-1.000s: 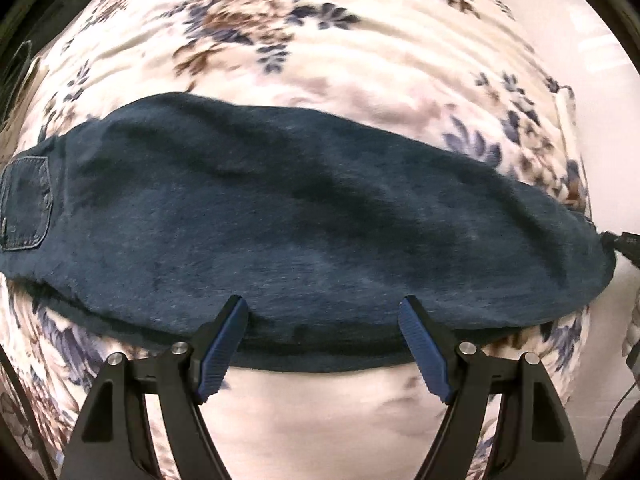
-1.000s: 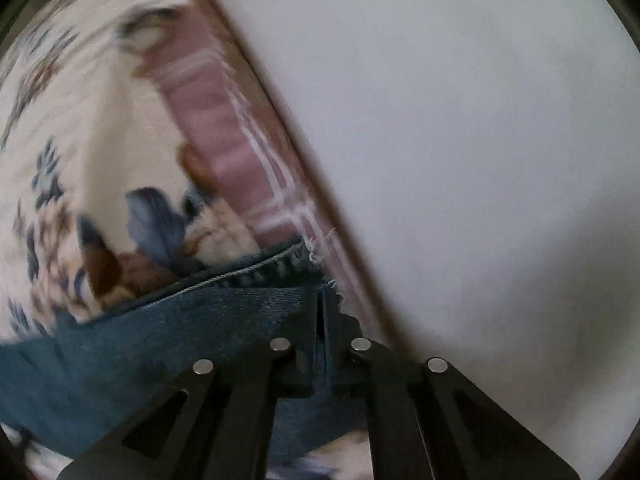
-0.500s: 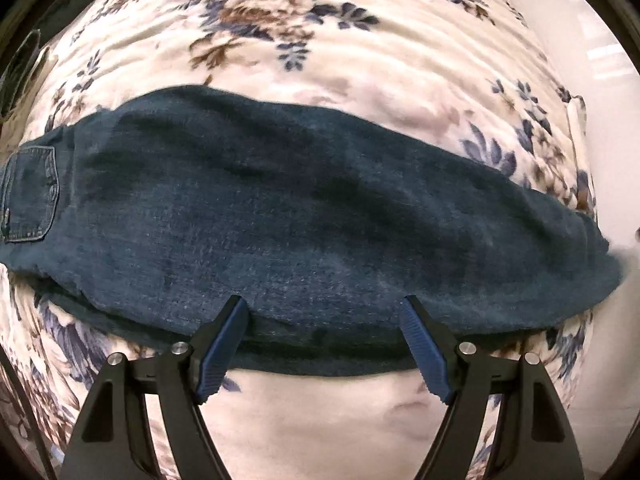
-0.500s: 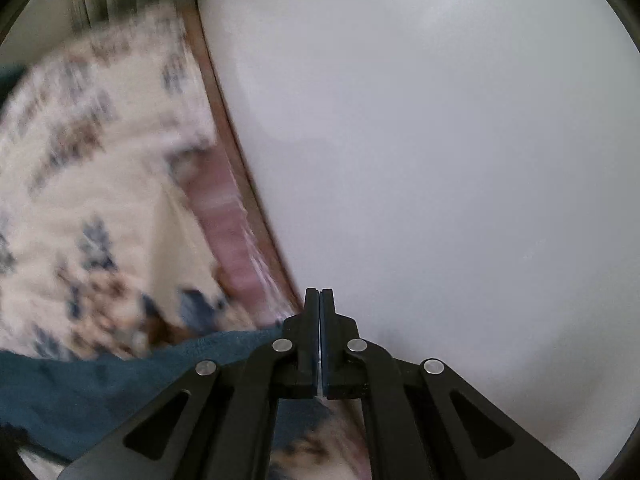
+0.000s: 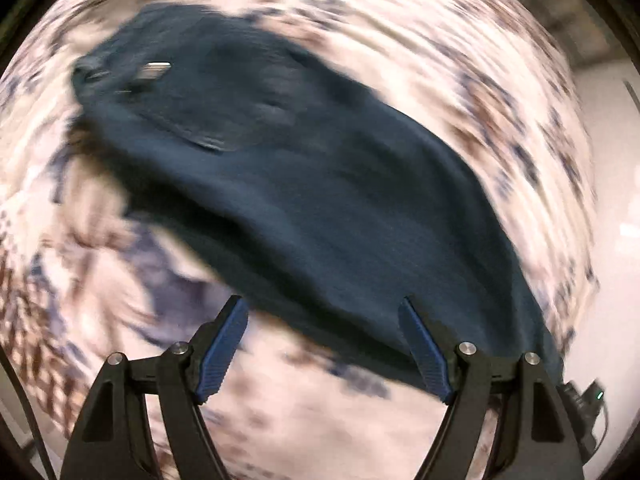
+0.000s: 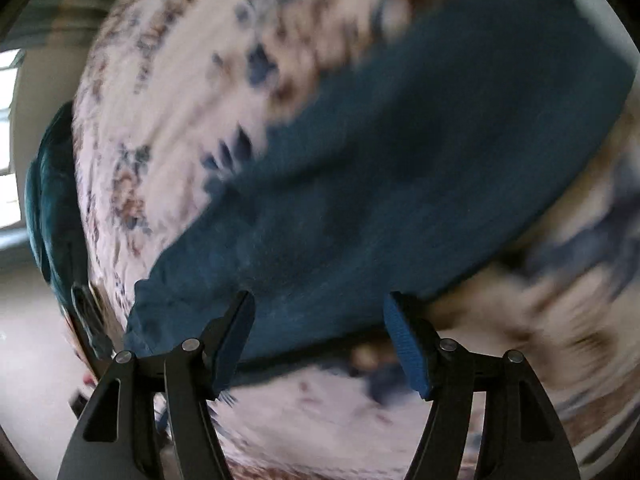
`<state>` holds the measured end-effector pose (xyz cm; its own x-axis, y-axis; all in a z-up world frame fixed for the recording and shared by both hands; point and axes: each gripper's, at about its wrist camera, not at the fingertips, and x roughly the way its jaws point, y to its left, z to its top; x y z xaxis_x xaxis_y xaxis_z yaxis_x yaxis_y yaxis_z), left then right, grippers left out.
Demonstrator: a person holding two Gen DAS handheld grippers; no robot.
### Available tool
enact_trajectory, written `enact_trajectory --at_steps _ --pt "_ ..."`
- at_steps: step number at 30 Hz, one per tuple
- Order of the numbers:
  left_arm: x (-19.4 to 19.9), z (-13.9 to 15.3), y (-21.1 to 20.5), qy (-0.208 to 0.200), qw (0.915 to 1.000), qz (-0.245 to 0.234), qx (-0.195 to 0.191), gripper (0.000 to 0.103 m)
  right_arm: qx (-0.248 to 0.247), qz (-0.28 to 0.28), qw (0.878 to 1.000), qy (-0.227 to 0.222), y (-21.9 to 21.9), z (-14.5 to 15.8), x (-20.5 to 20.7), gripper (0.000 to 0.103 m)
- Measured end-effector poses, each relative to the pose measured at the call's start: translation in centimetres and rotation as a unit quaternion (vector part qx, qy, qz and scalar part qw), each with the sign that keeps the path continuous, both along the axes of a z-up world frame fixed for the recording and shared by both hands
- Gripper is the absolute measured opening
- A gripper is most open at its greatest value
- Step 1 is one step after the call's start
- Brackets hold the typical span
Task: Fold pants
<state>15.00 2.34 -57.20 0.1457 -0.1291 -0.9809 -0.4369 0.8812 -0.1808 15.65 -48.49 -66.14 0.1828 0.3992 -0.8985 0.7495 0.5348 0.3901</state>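
Dark blue jeans [image 5: 320, 184] lie flat as a long folded strip on a floral bedspread [image 5: 360, 432]. In the left wrist view they run from the waist with a back pocket [image 5: 200, 120] at upper left to the lower right. My left gripper [image 5: 326, 354] is open and empty, just above the strip's near edge. In the right wrist view the jeans [image 6: 400, 184] run from lower left to upper right. My right gripper [image 6: 320, 340] is open and empty over the near edge by the leg end [image 6: 152, 312]. Both views are motion-blurred.
The bedspread [image 6: 200, 120] covers the bed; its edge drops to a pale floor [image 6: 36, 360] at the left of the right wrist view. A teal cloth [image 6: 48, 200] hangs at that edge. A bright window [image 6: 8, 128] is far left.
My right gripper has let go of the jeans hem and opened, then swung round to face the bed. The left gripper stayed open and turned, so the jeans now lie diagonally.
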Motion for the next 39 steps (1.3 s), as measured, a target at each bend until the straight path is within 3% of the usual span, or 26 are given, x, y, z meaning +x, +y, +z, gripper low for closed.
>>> enact_trajectory --at_steps 2,3,4,6,8,9,10,12,13,17,20,23,24,27,33,39 --pt "-0.1 -0.6 2.1 0.007 0.9997 0.019 0.014 0.077 -0.030 -0.028 0.999 0.019 -0.2 -1.0 -0.5 0.039" --pt "-0.4 -0.7 3.2 0.006 0.9995 0.029 0.012 0.077 -0.055 -0.043 0.997 0.031 -0.7 -0.7 -1.2 0.015" --pt "-0.5 -1.0 4.3 0.007 0.9993 0.035 0.014 0.077 -0.073 -0.049 0.995 0.041 -1.0 -0.4 -1.5 0.007" --pt "-0.7 -1.5 6.0 0.013 0.9988 0.046 0.014 0.077 -0.101 -0.045 0.992 0.057 -1.4 0.7 -2.0 0.007" --pt "-0.8 -1.8 8.0 0.013 0.9976 0.067 -0.003 0.077 -0.063 -0.046 0.996 0.039 -0.7 1.2 -2.1 0.011" --pt "-0.9 -2.0 9.0 0.011 0.9966 0.081 -0.016 0.077 -0.039 -0.048 0.998 0.024 0.0 1.2 -2.2 0.019" --pt "-0.8 -2.1 10.1 0.011 0.9949 0.096 -0.031 0.077 -0.020 -0.047 0.999 0.014 0.9 1.2 -2.1 0.041" --pt "-0.7 -2.3 12.4 0.007 0.9897 0.129 -0.062 0.077 0.009 -0.041 0.999 -0.008 3.6 1.2 -1.7 0.069" --pt "-0.6 -2.3 13.5 0.005 0.9870 0.144 -0.071 0.077 0.018 -0.040 0.999 -0.016 4.9 0.9 -1.5 0.069" --pt "0.5 -2.7 17.0 -0.012 0.9795 0.180 -0.091 0.076 0.064 -0.044 0.997 -0.019 11.3 -0.7 -0.2 0.069" --pt "2.5 -3.3 18.0 -0.018 0.9842 0.166 -0.060 0.072 0.057 -0.048 0.997 0.000 14.5 -1.5 0.8 0.069" --pt "3.9 -3.7 18.1 -0.032 0.9885 0.142 -0.042 0.037 0.024 -0.037 0.999 0.018 15.8 -2.1 1.7 0.066" --pt "3.9 -3.4 18.2 -0.039 0.9899 0.131 -0.039 0.025 0.010 -0.042 0.999 0.023 16.0 -2.1 1.7 0.055" --pt "4.5 -1.9 16.9 -0.054 0.9939 0.096 -0.003 0.013 -0.038 -0.049 0.998 0.021 16.1 -1.0 1.0 0.010" --pt "2.6 -0.1 18.8 -0.061 0.9958 0.066 0.018 0.012 -0.075 -0.023 0.997 -0.018 16.7 2.9 -0.9 0.007" --pt "2.2 -2.8 19.5 -0.024 0.9981 0.055 0.014 0.015 -0.039 -0.006 0.998 0.047 16.6 -1.3 -1.7 0.009"
